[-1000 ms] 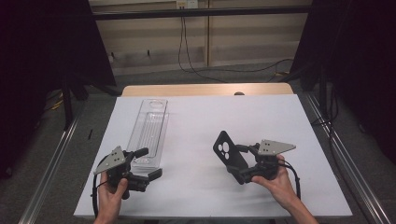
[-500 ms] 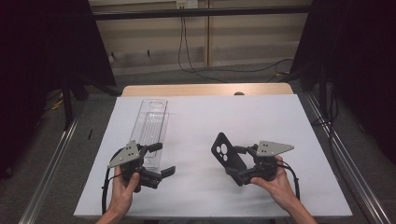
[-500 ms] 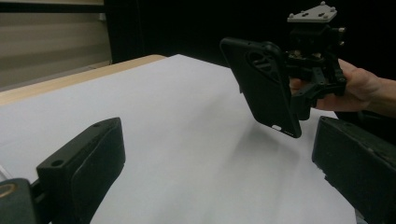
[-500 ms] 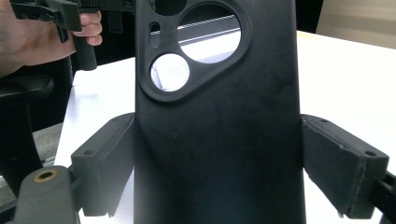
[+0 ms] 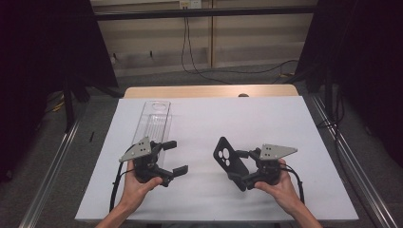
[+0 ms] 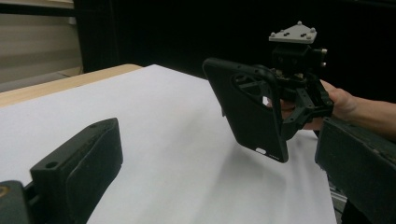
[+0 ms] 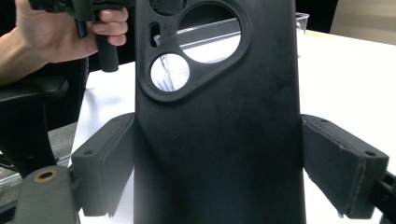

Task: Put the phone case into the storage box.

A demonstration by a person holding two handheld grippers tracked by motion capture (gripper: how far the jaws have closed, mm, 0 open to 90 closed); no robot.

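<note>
Black moulded phone case with a cluster of round camera cut-outs (image 5: 229, 161), clamped across its width between the jaws of the right gripper (image 5: 241, 167) and held clear of the white table sheet (image 5: 237, 118), right of centre and toward the near edge. Tilted, far end up and leaning left, cut-outs at the raised end. In the right gripper view, same case (image 7: 219, 140) upright between both padded jaws, each pad pressed flat against a side edge, so narrow and gripping. Right hand (image 5: 280, 185) wrapped round the gripper's handle at the near right, grey three-cornered plate on top.

Left gripper (image 5: 173, 156) at the near left, held by the left hand (image 5: 135, 183), jaws spread wide with nothing between them; jaws just been opening. In the left gripper view, two black pads far apart at the bottom corners, bare white sheet between them, and the case (image 6: 247, 112) farther off in the right gripper (image 6: 292, 109), well apart from these jaws.

Clear plastic oblong tray with a round hole at its far end (image 5: 154, 121) lying flat on the sheet on the left, running from far to near, its near end just beyond the left gripper. Strip of wooden tabletop (image 5: 209, 91) along the far edge of the sheet.
</note>
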